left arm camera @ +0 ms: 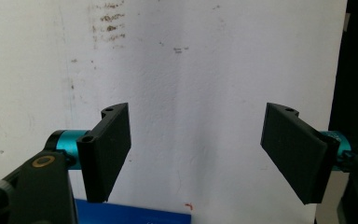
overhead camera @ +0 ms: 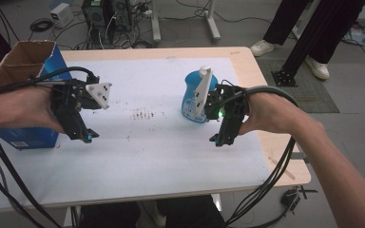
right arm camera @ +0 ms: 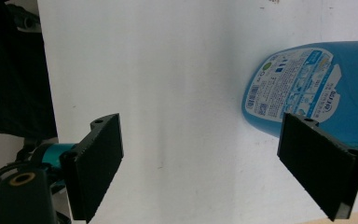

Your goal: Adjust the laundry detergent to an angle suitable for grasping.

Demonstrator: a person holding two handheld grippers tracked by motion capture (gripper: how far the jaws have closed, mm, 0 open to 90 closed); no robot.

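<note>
At the far left a cardboard box [overhead camera: 26,61] with blue sides is sitting on the table's [overhead camera: 138,161] white cover, open at the top. Just beside it the left gripper [overhead camera: 86,135] is hovering over bare cover, its jaws spread wide with nothing between them — in the left gripper view they are framing only white surface, a blue edge of the box [left arm camera: 133,216] showing below.

Toward the middle, a patch of brown stains [overhead camera: 142,114] is marking the cover.

Further right the blue bottle [overhead camera: 196,97] is standing upright, its white cap partly hidden behind the gripper's grey plate. The right gripper [overhead camera: 217,138] is hanging just beside it on the near side, jaws spread and holding nothing. In the right gripper view the bottle [right arm camera: 307,84] is lying off to one side, behind one jaw rather than between the two.

That offset looks like the main risk: if the gripper is closing from here, one jaw may be striking the bottle's rounded flank and pushing it over or sliding it away. A grip low on the bulging body could also slip — the plastic looks smooth. The trailing cables are another hazard, since one could drag across the bottle.
</note>
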